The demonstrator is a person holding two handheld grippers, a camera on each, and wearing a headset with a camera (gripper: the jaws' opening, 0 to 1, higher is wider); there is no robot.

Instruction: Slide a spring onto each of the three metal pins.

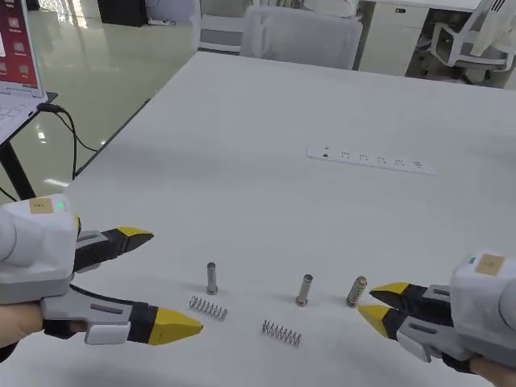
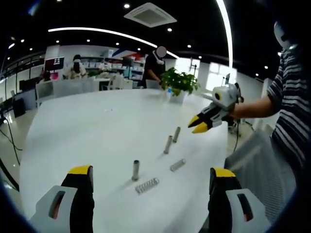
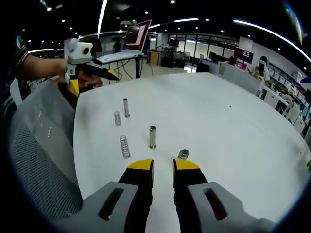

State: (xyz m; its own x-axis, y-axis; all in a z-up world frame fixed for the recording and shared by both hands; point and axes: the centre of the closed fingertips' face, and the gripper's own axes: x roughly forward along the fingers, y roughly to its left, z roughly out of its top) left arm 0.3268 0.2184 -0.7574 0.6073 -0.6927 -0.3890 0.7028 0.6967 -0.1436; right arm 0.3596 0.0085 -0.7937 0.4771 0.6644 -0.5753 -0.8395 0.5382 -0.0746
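Three short steel pins stand upright in a row on the white tabletop (image 1: 266, 201). The left pin (image 1: 211, 278) and middle pin (image 1: 304, 290) are bare; the right pin (image 1: 355, 292) already carries a coil.

Two silver coil springs lie flat:
- The near spring (image 1: 208, 307) is just beside the left pin's foot.
- The second spring (image 1: 281, 332) lies in front of the middle pin.

The yellow-tipped left gripper (image 1: 157, 280) is wide open and empty, to the left of the near spring. That spring's long axis runs crosswise, one end toward the lower jaw.

The right gripper (image 1: 377, 301) has a narrow gap and is empty, beside the right pin.

Judgement: the left gripper is nearer, and the spring needs tipping upright.
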